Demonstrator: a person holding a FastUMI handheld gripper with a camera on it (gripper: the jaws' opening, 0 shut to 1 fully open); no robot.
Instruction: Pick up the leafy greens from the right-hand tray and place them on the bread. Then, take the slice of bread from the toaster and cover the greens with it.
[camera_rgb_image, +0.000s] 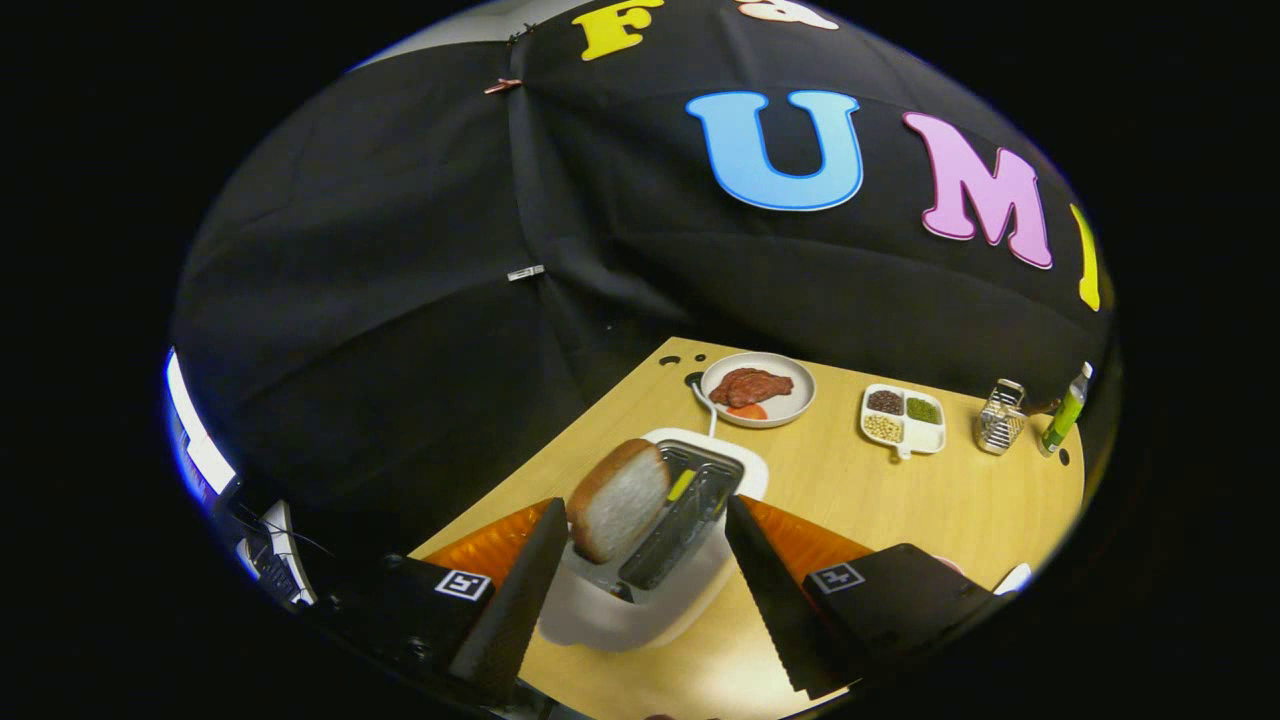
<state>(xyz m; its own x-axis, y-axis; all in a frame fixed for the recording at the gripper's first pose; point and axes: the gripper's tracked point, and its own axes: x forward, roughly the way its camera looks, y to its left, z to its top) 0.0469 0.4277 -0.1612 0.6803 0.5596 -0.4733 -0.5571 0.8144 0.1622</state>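
The gripper (640, 590) hangs spread over the white toaster (640, 590), its slice of bread (618, 500) standing at 11 o'clock between the fingers (nearer the left one). Bread-fetching step, seemingly; next, close squarely on the slice and lift.

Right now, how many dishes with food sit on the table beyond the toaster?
2. A round plate with meat lies just beyond the toaster; a divided tray of beans sits to its right. The gripper is open around the toaster's bread. Others may be hidden.
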